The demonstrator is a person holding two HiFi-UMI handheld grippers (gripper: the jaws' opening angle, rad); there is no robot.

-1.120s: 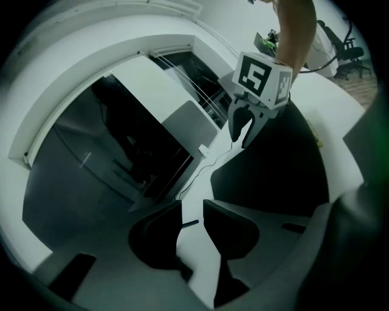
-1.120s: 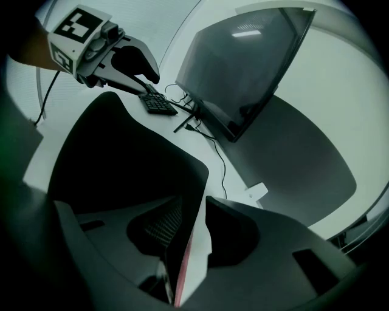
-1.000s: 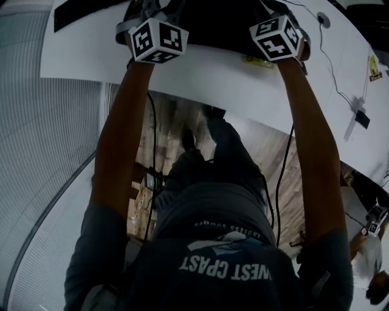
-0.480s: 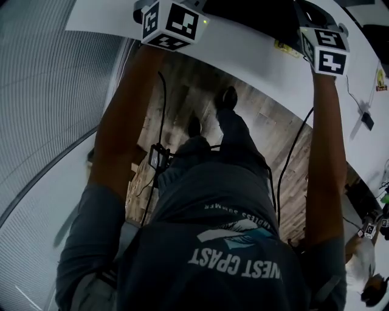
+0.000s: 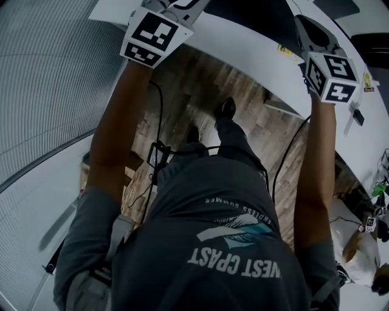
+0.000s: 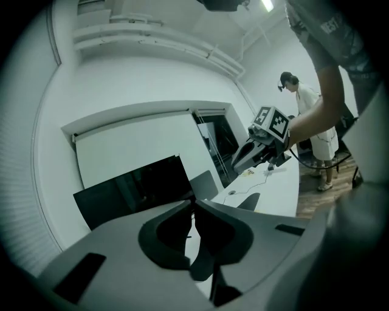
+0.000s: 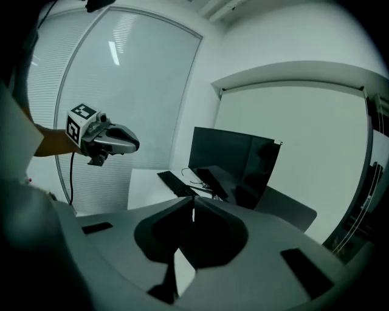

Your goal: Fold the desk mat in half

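Note:
The dark desk mat [image 5: 262, 17] lies on the white table [image 5: 243, 47] at the top of the head view, between my two raised hands. My left gripper [image 6: 193, 203] is shut; its jaws have just been closing, and a thin dark strip of the mat [image 6: 204, 264] hangs from between them. My right gripper [image 7: 193, 205] is shut as well, with dark mat material pinched between its jaws. Both point roughly level, well above the tabletop. In the head view the left marker cube [image 5: 152, 36] and the right marker cube [image 5: 331, 76] show; the fingertips there are hidden.
A black monitor [image 7: 234, 161] and a keyboard [image 7: 176, 182] stand at the back of the table. A mouse [image 6: 231, 192] with its cable lies further along. A person [image 6: 310, 121] stands beyond the table's end. Wooden floor [image 5: 200, 91] lies below my arms.
Both hands have risen away from the table's near edge and the marker cubes have tipped. The head view has swung, so the table now sits higher and more slanted.

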